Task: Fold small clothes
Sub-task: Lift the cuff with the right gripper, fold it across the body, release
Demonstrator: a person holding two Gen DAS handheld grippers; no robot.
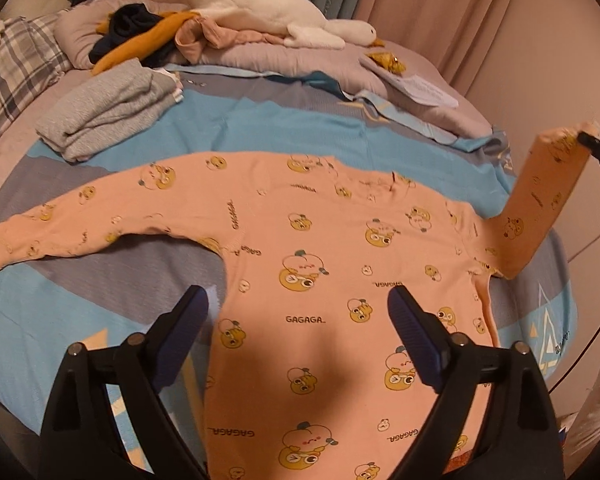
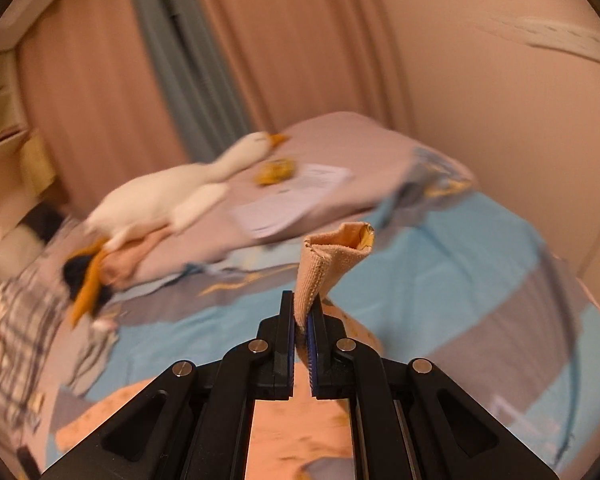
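Observation:
A small pink long-sleeved shirt with yellow cartoon prints and "GAGAGA" lettering lies flat on the bed. Its left sleeve lies spread out to the left. Its right sleeve is lifted off the bed. My right gripper is shut on the cuff of that sleeve; it also shows at the right edge of the left wrist view. My left gripper is open and empty, hovering over the shirt's body near its left side.
A folded grey garment lies at the back left. A pile of dark, mustard and pink clothes and a white plush goose lie on the pillows. A paper sheet lies at the back right. Curtains hang behind the bed.

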